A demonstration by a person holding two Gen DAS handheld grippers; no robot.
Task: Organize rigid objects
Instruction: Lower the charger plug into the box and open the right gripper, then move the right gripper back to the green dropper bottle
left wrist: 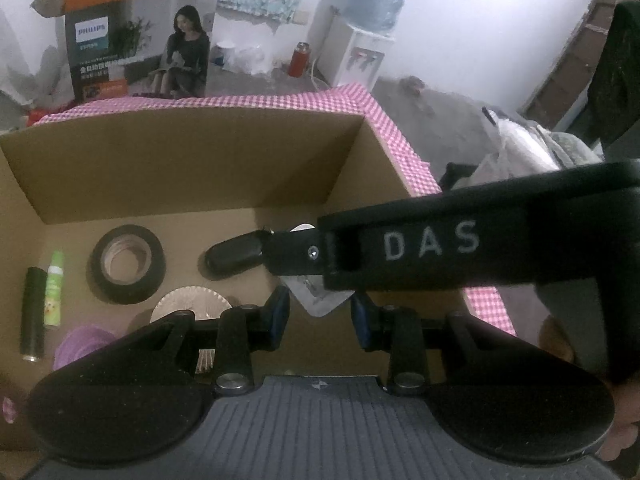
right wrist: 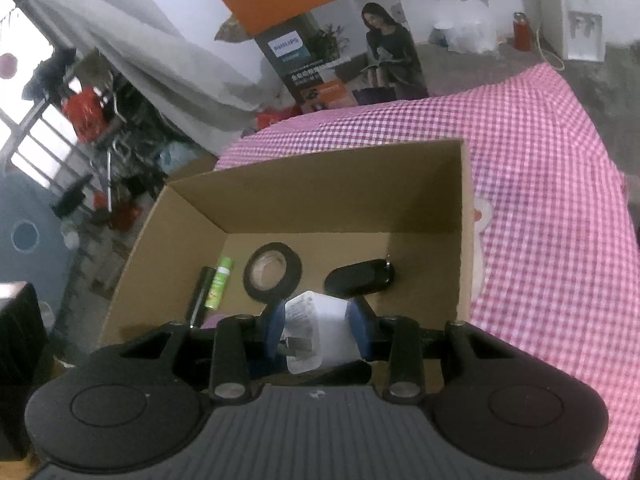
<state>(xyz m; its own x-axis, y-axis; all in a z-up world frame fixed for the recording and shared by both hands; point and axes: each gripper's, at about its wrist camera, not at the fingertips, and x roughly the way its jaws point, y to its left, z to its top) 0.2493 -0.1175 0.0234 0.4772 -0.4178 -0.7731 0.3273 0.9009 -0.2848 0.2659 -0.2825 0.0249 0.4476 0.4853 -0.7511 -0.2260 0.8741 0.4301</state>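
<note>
Right gripper (right wrist: pixel 316 330) clamped on a white plug adapter (right wrist: pixel 320 334), blue pads (right wrist: pixel 275 330) pressed against its two flat sides, prongs pointing back toward the camera and slightly left. Held above the near end of the open cardboard box (right wrist: pixel 464 240), over bare floor between the near wall and what already lies inside. Long axis of the adapter running roughly along the fingers, so a straight lowering should probably set it down flat without a turn.

Left gripper (left wrist: pixel 320 316) parted and empty, pads (left wrist: pixel 278 312) well apart, hovering over the same box (left wrist: pixel 180 160) from the near side. Crossing above it, the right tool's black arm marked DAS (left wrist: pixel 432 244), reaching in from the right; right hand plainly the nearer to the drop.

Just beyond the adapter, a black key fob (right wrist: pixel 360 278), lying crosswise. Left of that, a roll of black tape (right wrist: pixel 273 276) flat on the floor. Further left, a green tube (right wrist: pixel 219 282) beside a black cylinder (right wrist: pixel 202 294), touching or nearly so, both lying lengthwise. Near left corner: a ribbed silver disc (left wrist: pixel 192 306) and something purple (left wrist: pixel 82 344), partly hidden.

Beyond the box, pink checked cloth (right wrist: pixel 540 152); past it, a Philips carton (right wrist: pixel 340 40).
</note>
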